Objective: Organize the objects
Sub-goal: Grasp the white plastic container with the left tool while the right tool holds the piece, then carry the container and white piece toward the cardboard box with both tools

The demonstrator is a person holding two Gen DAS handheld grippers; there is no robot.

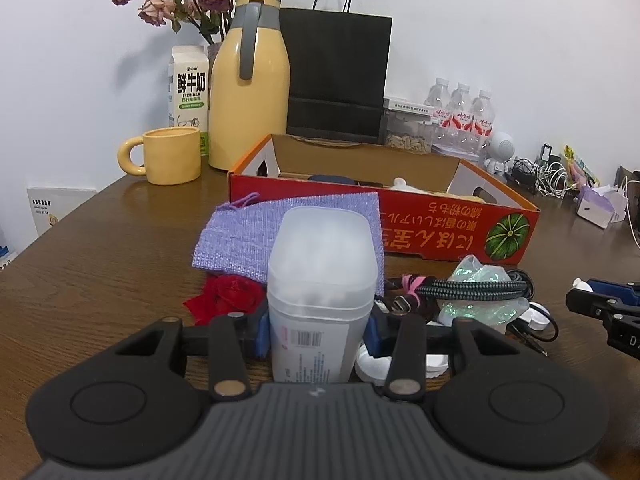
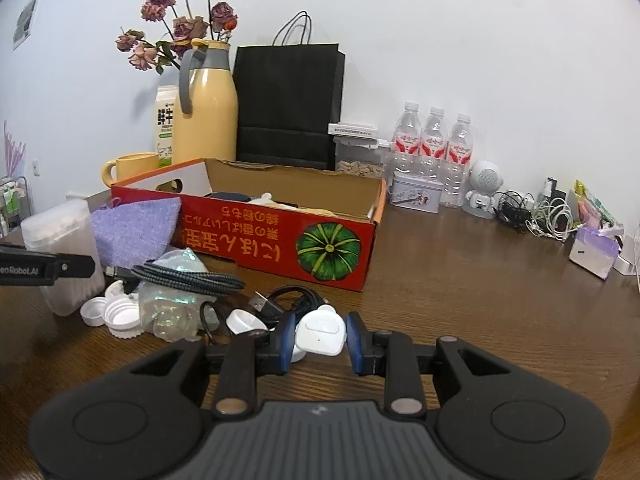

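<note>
Left gripper (image 1: 318, 334) holds frosted swab box (image 1: 320, 292) before red carton (image 1: 400, 220) | right gripper (image 2: 316, 340) pinches white case (image 2: 320, 330) | lift both straight, clear cables (image 2: 188, 276), lower into carton

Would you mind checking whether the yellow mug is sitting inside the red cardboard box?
No, the yellow mug stands on the bare wooden table, outside the red cardboard box and left of it, beside the milk carton.

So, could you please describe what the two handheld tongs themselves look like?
Both the left tongs and right tongs are matte black plastic with blue pads, brass-coloured pivot pins, round side discs and a ribbed grey centre. White lettering marks the left one's finger.
</note>
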